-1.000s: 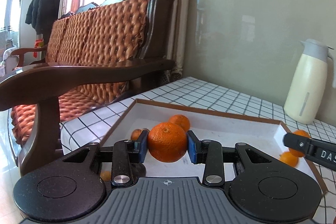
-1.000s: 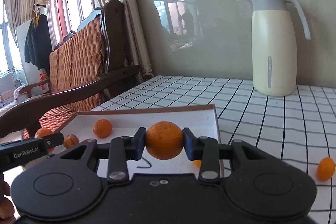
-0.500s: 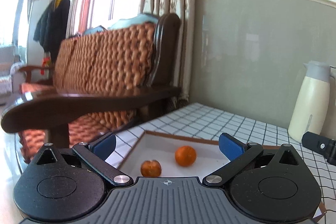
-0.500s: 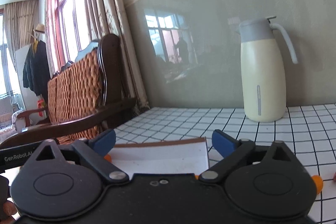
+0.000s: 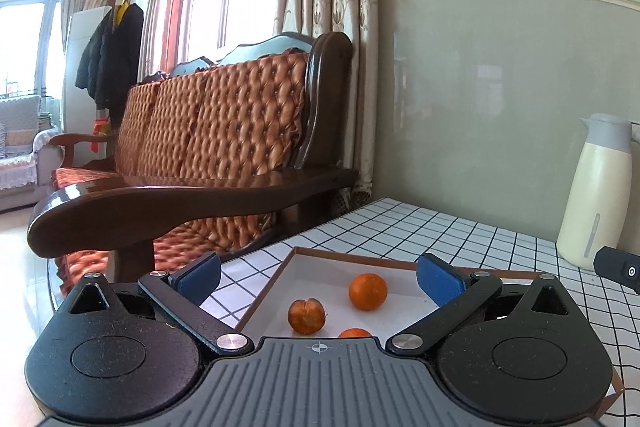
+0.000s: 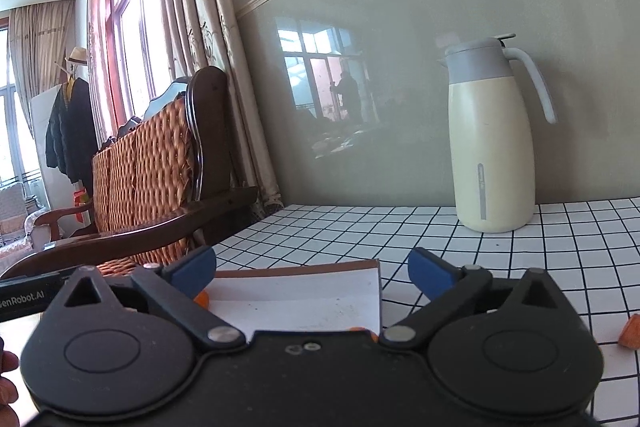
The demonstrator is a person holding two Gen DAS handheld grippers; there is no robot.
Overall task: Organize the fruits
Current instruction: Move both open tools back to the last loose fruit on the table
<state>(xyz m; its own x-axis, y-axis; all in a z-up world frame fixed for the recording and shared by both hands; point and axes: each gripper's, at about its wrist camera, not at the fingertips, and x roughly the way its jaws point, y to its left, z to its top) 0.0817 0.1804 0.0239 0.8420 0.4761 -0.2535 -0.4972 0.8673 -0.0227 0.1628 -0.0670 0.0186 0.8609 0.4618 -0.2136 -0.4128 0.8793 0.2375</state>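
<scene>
Three oranges sit in the tray: a round one mid-floor, a darker one just beside it to the left with its dimpled end turned toward the camera, and a third mostly hidden behind the left gripper's body. All rest loose on the tray floor, none touching a wall that shows. They are near-spherical, so no real long axis; only the darker one shows an orientation, stem axis roughly level and pointing at the lens. The other two are too plain or too hidden to tell.

Tray is a shallow rectangular box, white inside with a brown rim, corner toward the left camera, on the checked worktop.

Left gripper: fingers spread wide, nothing between them, hanging above the tray's near side. Right gripper: same, fingers wide and empty, looking over the tray's right part; a sliver of orange peeks out by its left finger.

Judgement: release step is done and both grippers are free, so this is the gap between a drop and the next fetch. One orange piece lies on the worktop well right of the tray, cut by the frame edge, so the job is not finished.

Next move likely calls for swinging the right gripper toward that stray, centring it between the fingers low to the worktop, and closing gently; round fruit rolls if nudged off-centre.

Jug stands at the back wall, clear of that path.
</scene>
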